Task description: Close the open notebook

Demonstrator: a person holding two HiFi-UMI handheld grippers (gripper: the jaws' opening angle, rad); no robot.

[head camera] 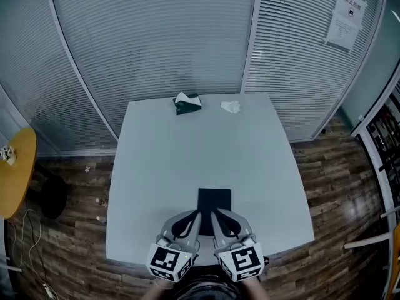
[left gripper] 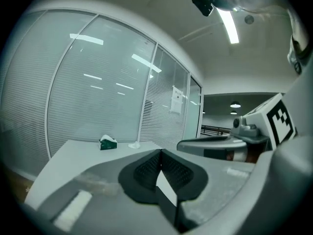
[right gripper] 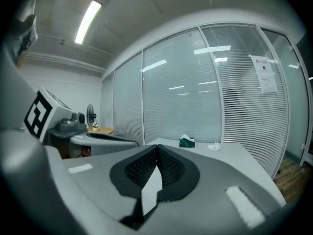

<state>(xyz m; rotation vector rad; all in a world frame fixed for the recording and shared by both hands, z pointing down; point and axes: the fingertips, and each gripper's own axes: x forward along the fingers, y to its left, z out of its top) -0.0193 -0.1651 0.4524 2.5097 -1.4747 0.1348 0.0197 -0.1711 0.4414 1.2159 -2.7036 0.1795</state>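
The notebook lies flat at the lower centre of the head view, on the near part of the white counter. It is a dark rectangle with its cover up, so it looks closed. Its near edge is hidden behind the tips of the two grippers.

The left gripper and the right gripper sit side by side at the bottom centre, just beside each other. Both point toward the top of the frame, their tips over the notebook's near edge. I cannot tell whether they touch it. A marker cube shows at the back of each gripper.

In the left gripper view the jaws are pressed together at the tips with nothing between them. The right gripper shows at the right of that frame. In the right gripper view the jaws are likewise together and empty, and the left gripper shows at the left of that frame.

At the far edge of the counter, upper centre, stands a green tissue box. A crumpled tissue lies near it, to its right.

Behind the counter a glass wall with blinds fills the top of the frame. A paper notice hangs at its upper right. A yellow round table shows at the left edge, over a wood floor.
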